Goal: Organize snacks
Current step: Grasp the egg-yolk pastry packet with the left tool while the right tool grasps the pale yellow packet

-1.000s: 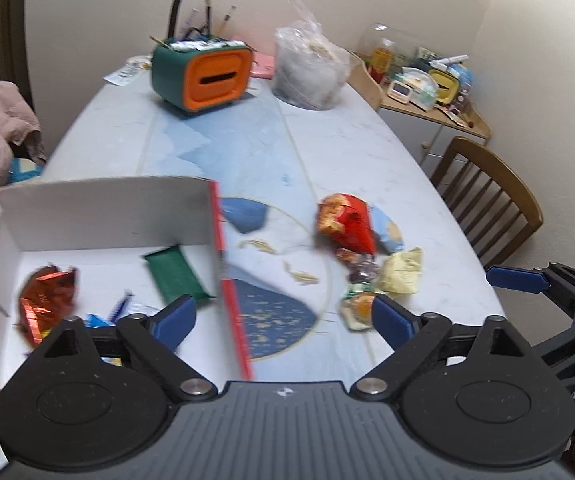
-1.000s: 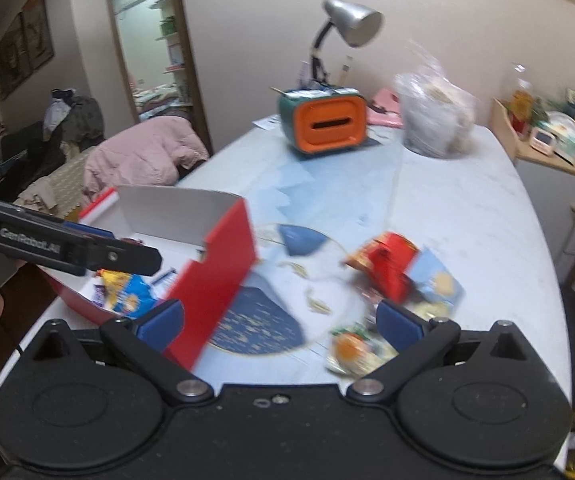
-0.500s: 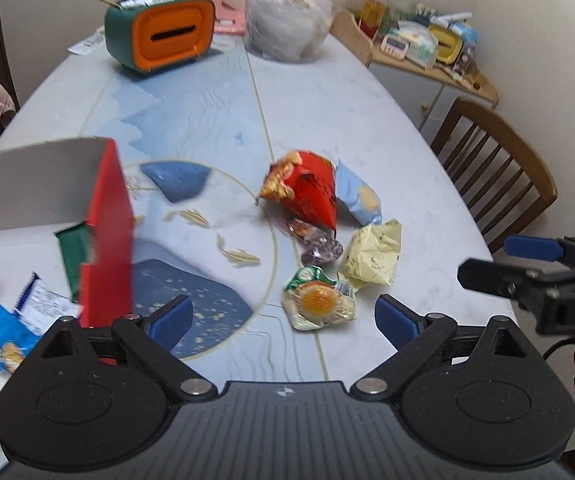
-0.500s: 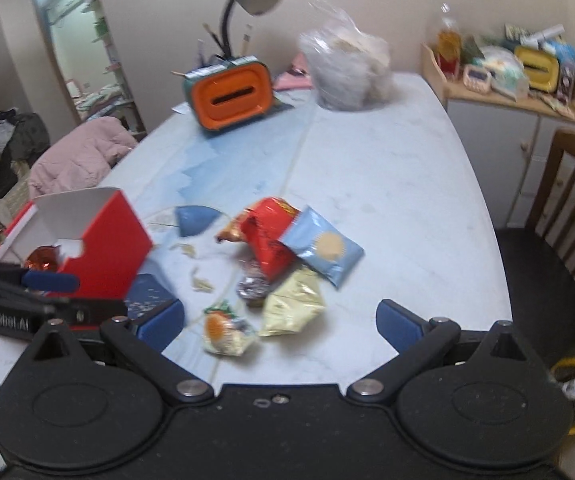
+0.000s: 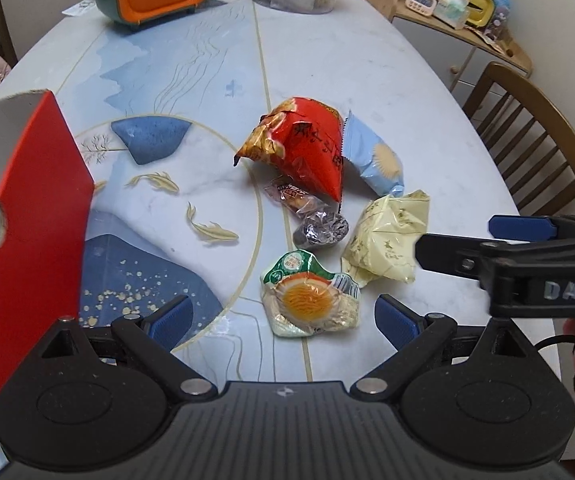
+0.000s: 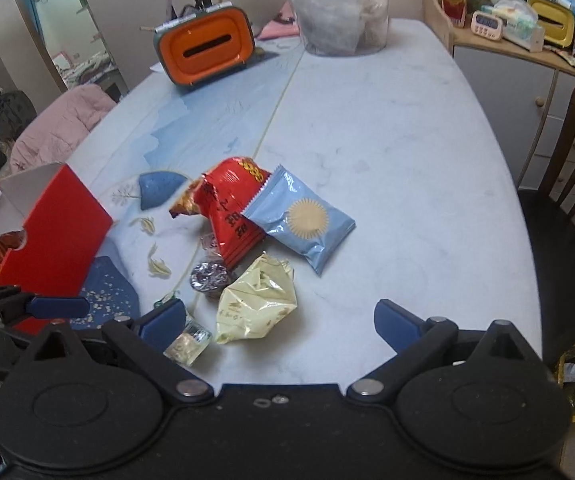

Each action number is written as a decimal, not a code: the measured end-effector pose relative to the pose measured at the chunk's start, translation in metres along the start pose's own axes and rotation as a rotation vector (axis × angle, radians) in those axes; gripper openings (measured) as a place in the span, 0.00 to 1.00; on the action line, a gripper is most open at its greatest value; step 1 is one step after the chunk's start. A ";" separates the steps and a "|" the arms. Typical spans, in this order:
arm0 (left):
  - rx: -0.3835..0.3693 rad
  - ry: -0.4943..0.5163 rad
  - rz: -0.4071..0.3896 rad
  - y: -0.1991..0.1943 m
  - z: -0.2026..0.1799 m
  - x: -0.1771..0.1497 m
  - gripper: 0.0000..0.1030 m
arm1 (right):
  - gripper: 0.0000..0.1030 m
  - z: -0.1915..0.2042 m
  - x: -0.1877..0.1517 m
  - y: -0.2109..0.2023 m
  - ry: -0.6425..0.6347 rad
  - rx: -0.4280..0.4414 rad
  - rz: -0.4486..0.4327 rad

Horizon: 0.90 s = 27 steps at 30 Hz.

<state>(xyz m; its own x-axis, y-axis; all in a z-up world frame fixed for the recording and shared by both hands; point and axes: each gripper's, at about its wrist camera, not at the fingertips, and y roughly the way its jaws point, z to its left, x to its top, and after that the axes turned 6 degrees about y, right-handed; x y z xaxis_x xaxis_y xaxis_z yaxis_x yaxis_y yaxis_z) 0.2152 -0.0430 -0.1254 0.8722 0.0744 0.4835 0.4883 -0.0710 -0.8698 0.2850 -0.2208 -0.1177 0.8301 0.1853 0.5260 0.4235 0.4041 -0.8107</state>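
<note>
Though boxed, orange wrapper (image 6: 5, 249) right-view only

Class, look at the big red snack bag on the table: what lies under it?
A clear-wrapped snack pokes out from beneath the red snack bag, and the light blue packet tucks under its edge. Anything further underneath is covered.

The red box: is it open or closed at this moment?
Open. The red box has its white flap raised, and through the top an orange foil snack shows inside it.
</note>
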 end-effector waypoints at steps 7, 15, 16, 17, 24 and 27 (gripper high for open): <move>-0.051 -0.075 0.025 0.018 0.001 0.004 0.95 | 0.92 0.004 0.009 0.027 0.029 0.012 0.053; -0.061 -0.125 0.055 0.033 0.002 0.004 0.87 | 0.84 0.008 0.010 0.047 0.031 0.018 0.094; -0.070 -0.132 0.062 0.035 0.003 0.004 0.84 | 0.82 0.008 0.009 0.048 0.032 0.018 0.098; -0.075 -0.140 0.070 0.036 0.004 0.003 0.79 | 0.81 0.008 0.009 0.050 0.033 0.021 0.104; -0.081 -0.133 0.075 0.040 0.000 0.004 0.63 | 0.70 0.007 0.006 0.055 0.045 0.024 0.117; -0.079 -0.130 0.074 0.039 -0.001 0.005 0.62 | 0.56 0.007 0.004 0.056 0.055 0.027 0.118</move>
<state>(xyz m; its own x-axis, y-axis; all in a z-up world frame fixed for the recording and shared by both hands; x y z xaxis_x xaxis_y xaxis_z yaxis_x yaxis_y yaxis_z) 0.2384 -0.0463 -0.1574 0.8972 0.1936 0.3970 0.4279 -0.1585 -0.8898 0.3102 -0.1912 -0.1593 0.8924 0.1837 0.4121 0.3126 0.4068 -0.8583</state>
